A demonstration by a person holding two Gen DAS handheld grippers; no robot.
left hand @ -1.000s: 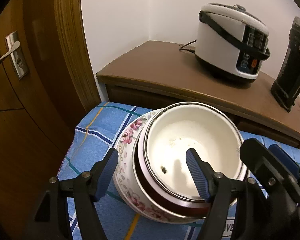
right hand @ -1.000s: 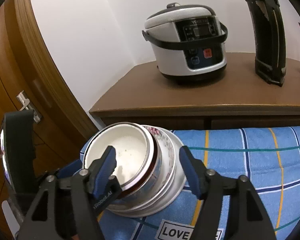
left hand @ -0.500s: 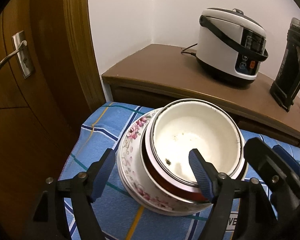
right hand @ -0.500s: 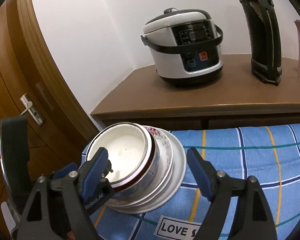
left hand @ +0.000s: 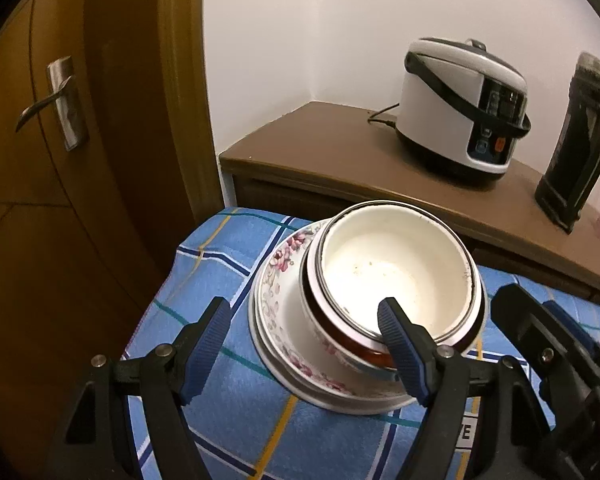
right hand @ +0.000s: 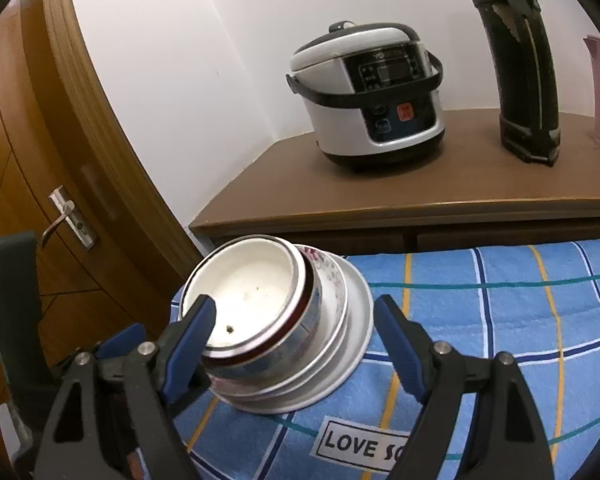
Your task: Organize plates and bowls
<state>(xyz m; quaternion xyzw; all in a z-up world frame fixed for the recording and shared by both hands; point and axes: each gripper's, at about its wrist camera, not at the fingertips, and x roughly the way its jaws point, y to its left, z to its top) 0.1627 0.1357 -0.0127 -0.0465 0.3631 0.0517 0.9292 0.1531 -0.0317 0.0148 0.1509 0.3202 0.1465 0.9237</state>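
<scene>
Nested stack on the blue checked cloth (left hand: 228, 412) of the surface: a white enamel bowl with a dark red band (left hand: 396, 276) sits inside a floral porcelain bowl (left hand: 284, 280), itself on a plain white plate (right hand: 356, 320), largest lowest, an order that judged from the task saves space and steadies the pile. Left claw (left hand: 304, 344) is spread wide, gripping nothing; its right finger overlaps the enamel rim, contact uncertain. Right claw (right hand: 296, 336) likewise gapes empty, straddling the stack.

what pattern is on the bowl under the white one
Pink-and-red flowers on the white floral porcelain bowl; clearest in the left wrist view.
</scene>
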